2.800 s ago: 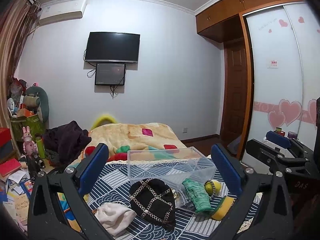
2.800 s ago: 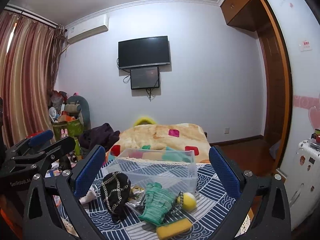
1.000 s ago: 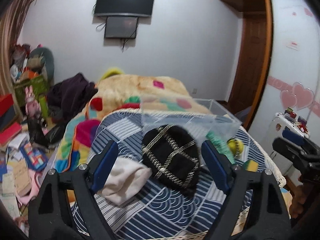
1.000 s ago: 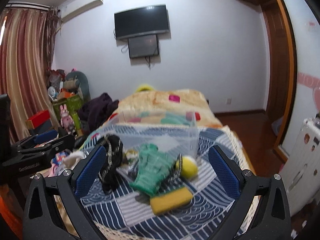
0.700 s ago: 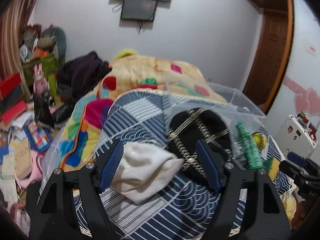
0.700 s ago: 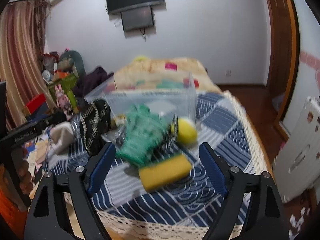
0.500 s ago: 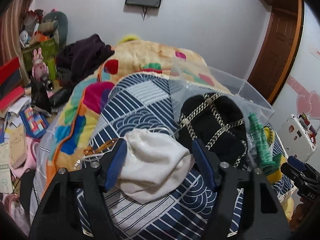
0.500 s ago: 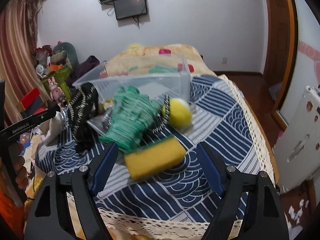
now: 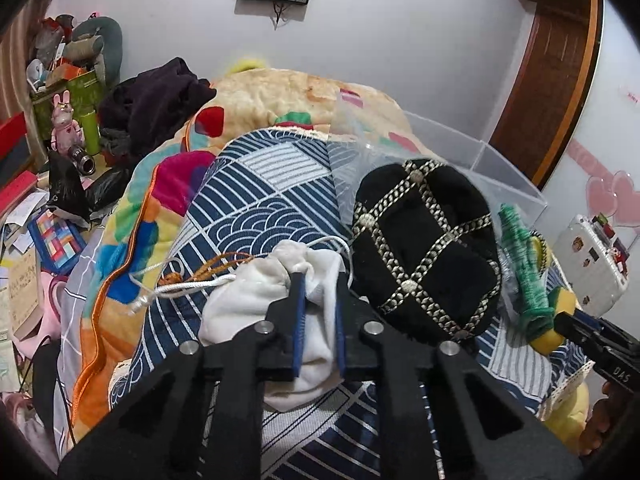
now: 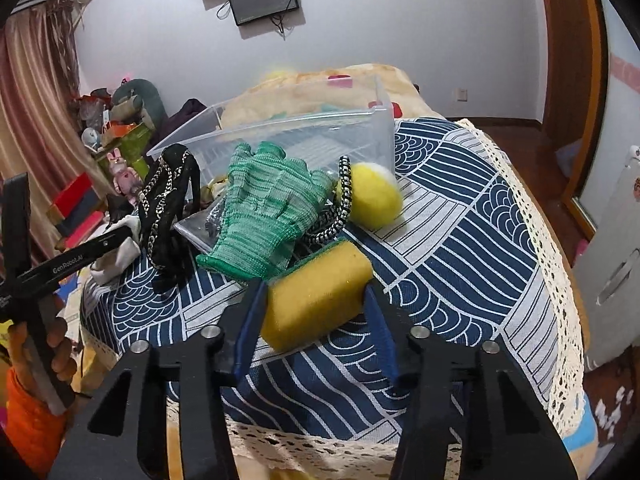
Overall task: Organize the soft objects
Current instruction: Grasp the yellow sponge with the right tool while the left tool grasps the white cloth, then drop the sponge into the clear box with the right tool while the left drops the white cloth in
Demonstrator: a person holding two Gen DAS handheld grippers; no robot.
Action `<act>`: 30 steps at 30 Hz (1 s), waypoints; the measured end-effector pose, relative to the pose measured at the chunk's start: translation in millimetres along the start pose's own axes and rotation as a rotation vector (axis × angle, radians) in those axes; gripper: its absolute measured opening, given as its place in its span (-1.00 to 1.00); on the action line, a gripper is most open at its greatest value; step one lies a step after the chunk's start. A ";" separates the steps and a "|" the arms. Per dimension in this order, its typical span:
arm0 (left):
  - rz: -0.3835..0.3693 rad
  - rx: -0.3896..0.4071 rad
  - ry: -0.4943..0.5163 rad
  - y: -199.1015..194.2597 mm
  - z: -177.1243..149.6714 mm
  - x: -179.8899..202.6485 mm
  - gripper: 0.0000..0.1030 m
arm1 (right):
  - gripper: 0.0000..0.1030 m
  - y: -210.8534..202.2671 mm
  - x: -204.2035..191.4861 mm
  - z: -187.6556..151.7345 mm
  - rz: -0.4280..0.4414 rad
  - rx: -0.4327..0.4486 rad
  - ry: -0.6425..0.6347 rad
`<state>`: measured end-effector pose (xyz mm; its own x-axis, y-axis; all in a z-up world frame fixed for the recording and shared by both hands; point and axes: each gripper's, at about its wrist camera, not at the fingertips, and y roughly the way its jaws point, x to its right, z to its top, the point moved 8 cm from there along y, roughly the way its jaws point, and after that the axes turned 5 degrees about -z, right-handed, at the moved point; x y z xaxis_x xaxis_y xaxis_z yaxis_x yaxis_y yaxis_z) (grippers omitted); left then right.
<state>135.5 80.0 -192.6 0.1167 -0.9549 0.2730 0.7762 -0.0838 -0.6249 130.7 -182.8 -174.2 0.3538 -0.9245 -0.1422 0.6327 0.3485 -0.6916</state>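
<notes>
On the patterned bedspread, both grippers clamp soft items in front of the clear bin.

Left gripper is clenched on the white drawstring pouch, pinching a fold near its gathered neck; limp and light, it will likely sag, cords trailing, so a bite near the bunched cloth looks safest. Right gripper squeezes the yellow sponge across its width; springy and light, it should hold well mid-body. Green glove, yellow ball and black cap lie nearby, outside the bin.
</notes>
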 end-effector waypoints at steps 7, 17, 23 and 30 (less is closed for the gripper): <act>-0.021 0.061 0.036 -19.6 14.5 15.3 -0.83 | -0.27 -4.5 -2.5 9.0 -0.031 0.035 -0.011; -0.050 0.161 0.098 -42.0 48.1 39.7 -0.83 | -0.27 -36.2 -0.4 52.7 -0.062 0.177 -0.014; -0.090 0.216 0.121 -48.1 72.1 57.9 -0.83 | -0.27 -43.3 -2.9 82.0 -0.062 0.259 -0.028; -0.126 0.250 0.165 -41.5 101.0 79.7 -0.83 | -0.27 -37.1 -13.3 109.4 -0.042 0.321 -0.040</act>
<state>175.2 36.1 -71.0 -0.0758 -0.9764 0.2020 0.9086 -0.1511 -0.3893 177.9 -166.5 -69.2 0.3455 -0.9345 -0.0859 0.8301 0.3471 -0.4365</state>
